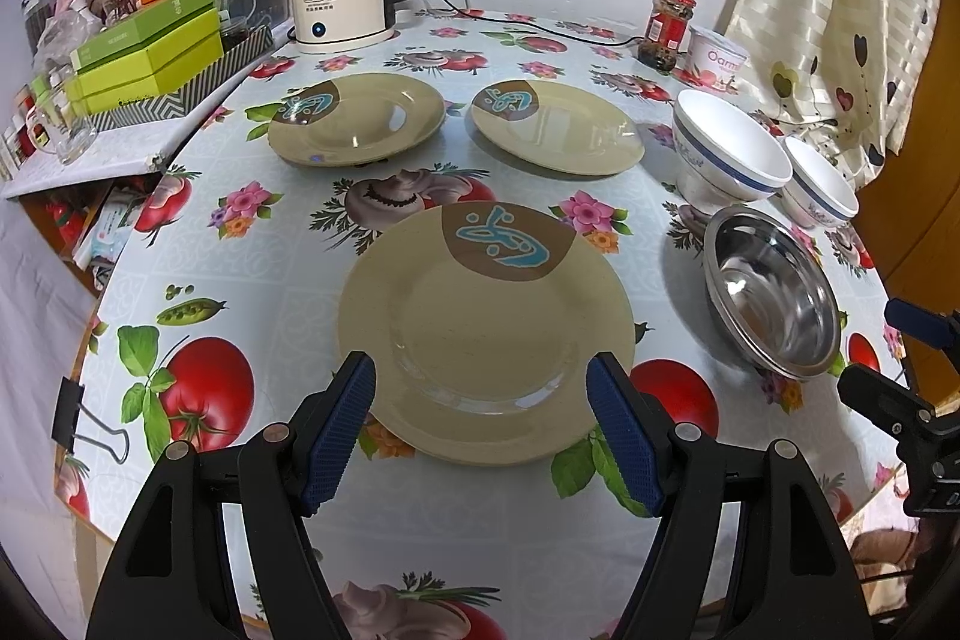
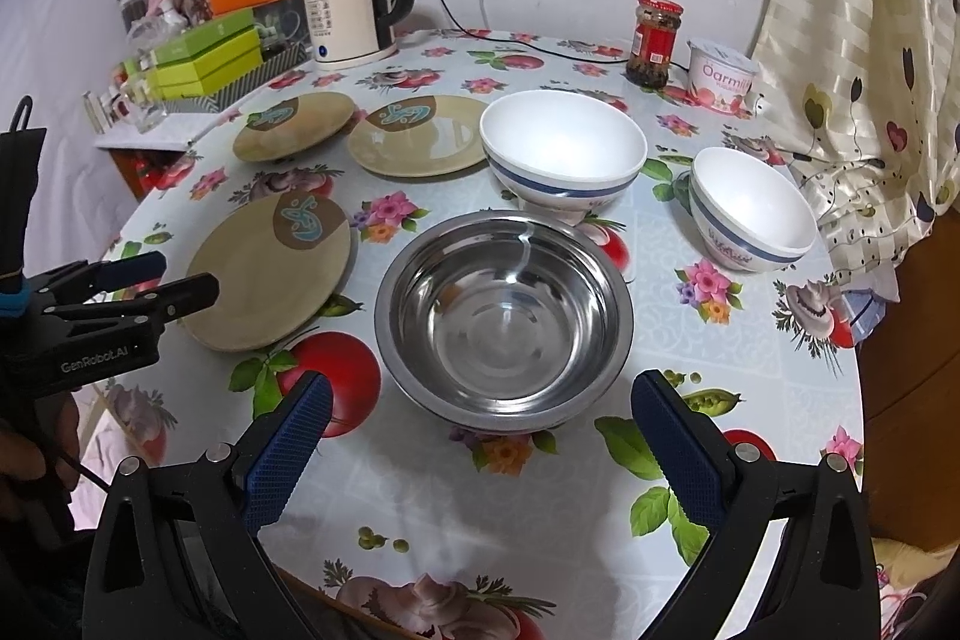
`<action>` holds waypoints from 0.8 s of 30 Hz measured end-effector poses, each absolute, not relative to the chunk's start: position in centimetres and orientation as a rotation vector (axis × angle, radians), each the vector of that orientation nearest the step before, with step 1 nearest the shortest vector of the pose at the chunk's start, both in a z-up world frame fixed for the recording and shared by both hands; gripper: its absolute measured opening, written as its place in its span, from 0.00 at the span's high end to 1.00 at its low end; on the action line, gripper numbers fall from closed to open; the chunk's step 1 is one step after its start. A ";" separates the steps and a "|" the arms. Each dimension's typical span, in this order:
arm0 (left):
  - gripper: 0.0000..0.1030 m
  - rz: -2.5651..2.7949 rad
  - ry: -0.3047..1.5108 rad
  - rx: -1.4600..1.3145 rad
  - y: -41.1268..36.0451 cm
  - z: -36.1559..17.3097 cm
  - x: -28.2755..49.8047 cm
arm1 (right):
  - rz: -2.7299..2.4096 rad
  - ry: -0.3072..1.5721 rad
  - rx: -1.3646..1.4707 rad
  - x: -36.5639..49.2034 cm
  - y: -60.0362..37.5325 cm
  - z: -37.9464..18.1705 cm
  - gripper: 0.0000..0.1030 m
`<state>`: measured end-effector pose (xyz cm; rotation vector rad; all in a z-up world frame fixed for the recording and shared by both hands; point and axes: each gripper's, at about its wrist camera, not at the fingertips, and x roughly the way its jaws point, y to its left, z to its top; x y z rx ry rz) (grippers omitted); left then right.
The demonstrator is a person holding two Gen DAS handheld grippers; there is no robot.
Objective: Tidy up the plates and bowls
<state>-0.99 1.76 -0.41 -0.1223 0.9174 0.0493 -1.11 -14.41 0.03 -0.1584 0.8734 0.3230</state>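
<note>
Open, empty left gripper (image 1: pixel 480 388) over nearest plate (image 1: pixel 486 334), right gripper (image 2: pixel 480 412) likewise open by steel bowl (image 2: pixel 504 316): probably stiff, glossy, slippery; best pinched at rims.

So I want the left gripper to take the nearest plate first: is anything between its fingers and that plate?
Nothing visible. The left gripper is open, and only bare tablecloth lies around the near plate. The steel bowl sits off to its right.
</note>
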 end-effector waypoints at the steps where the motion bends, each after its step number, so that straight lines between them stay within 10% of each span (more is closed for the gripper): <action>1: 0.29 0.049 0.917 -0.123 1.9 -0.4 -1.0 | 0.323 0.873 -0.158 -1.1 -14.4 0.0 0.02; 24: 0.30 0.087 0.878 -0.179 5.1 0.4 1.1 | 0.385 0.833 -0.222 2.0 -11.0 1.5 0.02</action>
